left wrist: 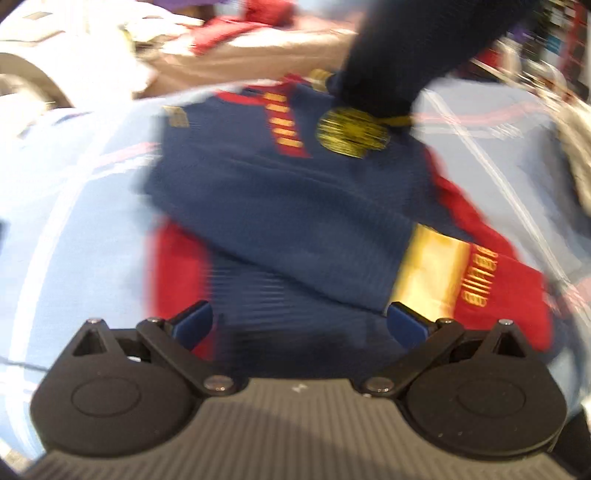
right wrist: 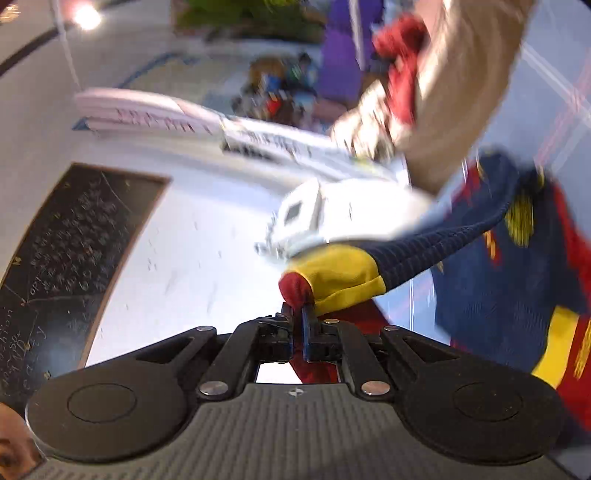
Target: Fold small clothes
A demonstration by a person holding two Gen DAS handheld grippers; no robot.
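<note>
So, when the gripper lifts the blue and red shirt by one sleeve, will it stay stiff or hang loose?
Probably loose. The blue and red shirt sags from the sleeve cuff pinched in the right gripper. It looks thin and light, bunching where pinched. It seems unlikely to slip, though the rest will drag and unfold.

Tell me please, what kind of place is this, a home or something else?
Probably a lived-in room at home, though I cannot be sure. A light blue striped sheet like a bedsheet lies under the navy and red shirt, other clothes are heaped behind, and a chalkboard shows beyond.
</note>
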